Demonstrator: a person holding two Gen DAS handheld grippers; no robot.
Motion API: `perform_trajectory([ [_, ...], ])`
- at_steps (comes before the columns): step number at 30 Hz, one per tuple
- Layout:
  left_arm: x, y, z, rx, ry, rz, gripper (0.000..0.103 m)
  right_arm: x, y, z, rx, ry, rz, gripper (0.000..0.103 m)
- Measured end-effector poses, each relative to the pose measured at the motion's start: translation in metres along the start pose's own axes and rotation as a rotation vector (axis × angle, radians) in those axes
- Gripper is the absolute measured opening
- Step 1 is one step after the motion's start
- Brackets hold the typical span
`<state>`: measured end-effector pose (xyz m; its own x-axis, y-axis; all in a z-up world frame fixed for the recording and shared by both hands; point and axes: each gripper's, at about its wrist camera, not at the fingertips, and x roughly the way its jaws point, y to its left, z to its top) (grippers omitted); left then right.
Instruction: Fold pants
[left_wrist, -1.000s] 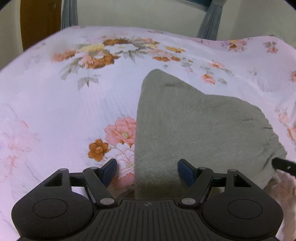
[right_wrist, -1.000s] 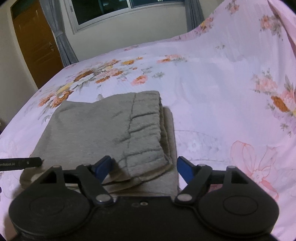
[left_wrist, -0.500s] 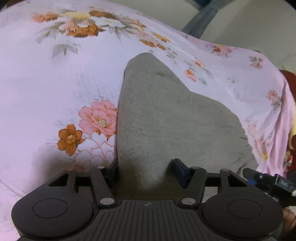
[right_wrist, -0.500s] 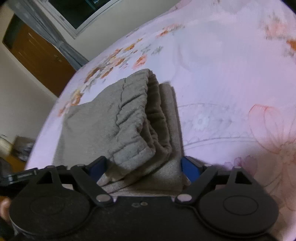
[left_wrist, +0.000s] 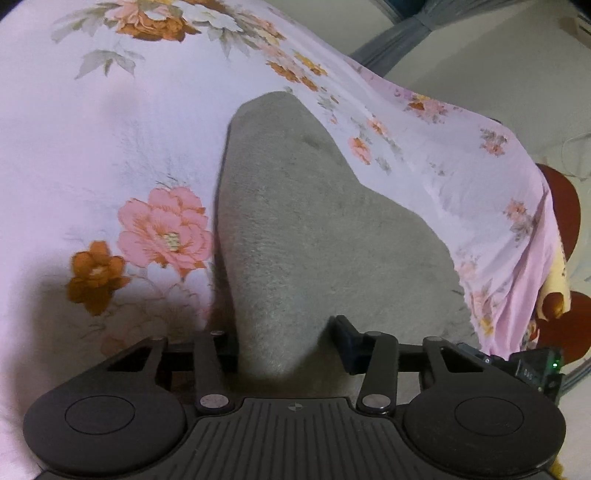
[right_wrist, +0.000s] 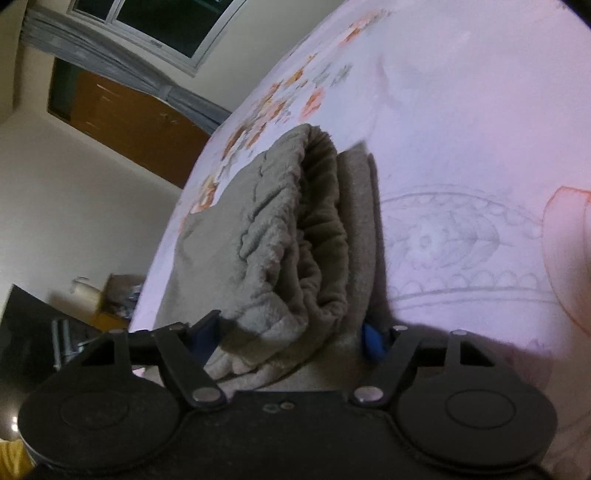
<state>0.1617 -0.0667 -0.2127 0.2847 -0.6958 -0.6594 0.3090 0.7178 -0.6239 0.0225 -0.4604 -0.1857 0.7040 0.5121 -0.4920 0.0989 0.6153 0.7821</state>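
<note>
Grey pants — folded, flat on the bed.

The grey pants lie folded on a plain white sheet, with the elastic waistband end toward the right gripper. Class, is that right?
Not quite. The sheet is not plain white: it is pale pink with orange and pink flowers, as the left wrist view shows. The rest holds: the grey pants lie folded, waistband end toward the right gripper.
</note>
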Motion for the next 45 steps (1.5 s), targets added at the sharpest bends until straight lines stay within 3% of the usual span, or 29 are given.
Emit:
perform_trajectory([
  [3, 0.011, -0.004, 0.001, -0.009, -0.003, -0.013, 0.046, 0.01, -0.001, 0.002, 0.005, -0.017, 0.038, 0.07],
  [7, 0.024, -0.014, 0.003, -0.012, -0.009, -0.008, 0.046, 0.029, 0.006, 0.003, -0.023, -0.039, 0.017, 0.063],
  [14, 0.021, -0.05, -0.002, 0.144, -0.053, 0.157, 0.038, 0.028, 0.039, -0.006, -0.133, -0.072, -0.151, 0.053],
  [16, 0.016, -0.058, -0.003, 0.176, -0.076, 0.186, 0.035, 0.024, 0.049, -0.01, -0.152, -0.097, -0.163, 0.053],
  [29, -0.052, -0.089, 0.011, 0.225, -0.232, 0.139, 0.031, -0.008, 0.125, -0.005, -0.216, -0.219, 0.008, 0.053],
  [37, -0.087, -0.108, 0.051, 0.289, -0.314, 0.155, 0.031, -0.011, 0.128, 0.006, -0.257, -0.263, 0.061, 0.053],
  [45, -0.091, -0.114, 0.091, 0.307, -0.36, 0.186, 0.031, 0.008, 0.145, 0.04, -0.276, -0.284, 0.083, 0.053],
])
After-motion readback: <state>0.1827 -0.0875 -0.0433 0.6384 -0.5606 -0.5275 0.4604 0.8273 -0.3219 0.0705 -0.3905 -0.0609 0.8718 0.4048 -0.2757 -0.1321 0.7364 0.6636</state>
